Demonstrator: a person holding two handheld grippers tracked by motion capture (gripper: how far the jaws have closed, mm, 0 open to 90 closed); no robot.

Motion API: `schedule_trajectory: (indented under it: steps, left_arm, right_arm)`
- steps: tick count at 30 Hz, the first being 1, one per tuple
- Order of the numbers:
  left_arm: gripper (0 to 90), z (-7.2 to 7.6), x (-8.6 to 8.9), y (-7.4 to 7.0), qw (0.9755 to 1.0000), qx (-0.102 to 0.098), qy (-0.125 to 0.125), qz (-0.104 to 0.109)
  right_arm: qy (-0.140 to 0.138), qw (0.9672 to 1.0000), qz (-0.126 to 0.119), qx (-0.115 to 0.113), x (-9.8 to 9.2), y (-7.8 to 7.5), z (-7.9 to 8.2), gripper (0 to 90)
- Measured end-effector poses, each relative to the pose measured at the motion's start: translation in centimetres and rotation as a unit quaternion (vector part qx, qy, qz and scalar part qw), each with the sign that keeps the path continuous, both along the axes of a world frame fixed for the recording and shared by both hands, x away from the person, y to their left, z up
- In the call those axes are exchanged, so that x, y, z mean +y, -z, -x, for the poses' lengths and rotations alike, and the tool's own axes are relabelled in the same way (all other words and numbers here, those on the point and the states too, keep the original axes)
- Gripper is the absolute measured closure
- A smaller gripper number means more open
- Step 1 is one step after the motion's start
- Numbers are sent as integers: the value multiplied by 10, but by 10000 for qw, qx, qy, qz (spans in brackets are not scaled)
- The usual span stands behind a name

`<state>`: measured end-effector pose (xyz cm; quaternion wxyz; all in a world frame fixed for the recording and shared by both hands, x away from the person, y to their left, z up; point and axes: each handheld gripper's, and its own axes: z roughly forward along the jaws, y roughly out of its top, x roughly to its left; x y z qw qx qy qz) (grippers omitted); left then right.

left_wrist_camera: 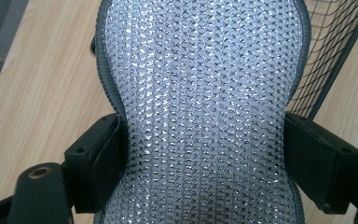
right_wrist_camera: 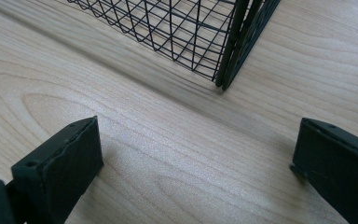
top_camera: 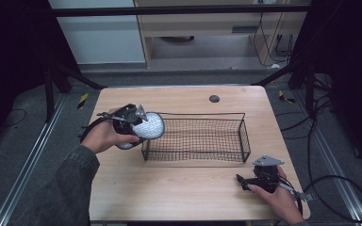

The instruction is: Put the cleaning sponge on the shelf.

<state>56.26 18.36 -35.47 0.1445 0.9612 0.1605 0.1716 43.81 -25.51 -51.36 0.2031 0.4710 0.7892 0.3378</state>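
A soft, light silver mesh pouch is pinched at its waist by the left gripper, yielding visibly, beside the basket; the right gripper's fingers are spread, empty.

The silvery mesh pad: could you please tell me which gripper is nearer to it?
Left. The left gripper is shut on the silvery mesh pad at the basket's left end; the right gripper rests open, far off, near its right end.

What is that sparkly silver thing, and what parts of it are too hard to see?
- Sparkly silver thing, squeezed by the left gripper: the left gripper view cuts off its top and bottom, so what it is stays unclear.
- High view: it is small, and the hand and gripper cover its near side.
- Wire basket: the right gripper view shows just one corner.
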Motion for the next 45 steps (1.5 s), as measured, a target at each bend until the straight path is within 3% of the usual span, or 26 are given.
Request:
schedule_trajectory:
  steps: [7,21,25,35,45]
  left_arm:
    - [171,-4,-23,1,9997,41,216,-120]
    - [170,-6,-49,1,9989,14,447,-145]
    - [170,-10,-60,4,9980,-26,589,-238]
    - [169,-19,-87,8,9972,-32,731,-159]
    - [168,-21,-101,5,9963,-87,841,-167]
  right_arm:
    - [-4,10000,2,-1,0,0,0,16]
    - [-6,10000,5,2,0,0,0,16]
    - [-8,10000,6,2,0,0,0,16]
    - [-17,10000,2,3,0,0,0,16]
    - [-31,10000,7,2,0,0,0,16]
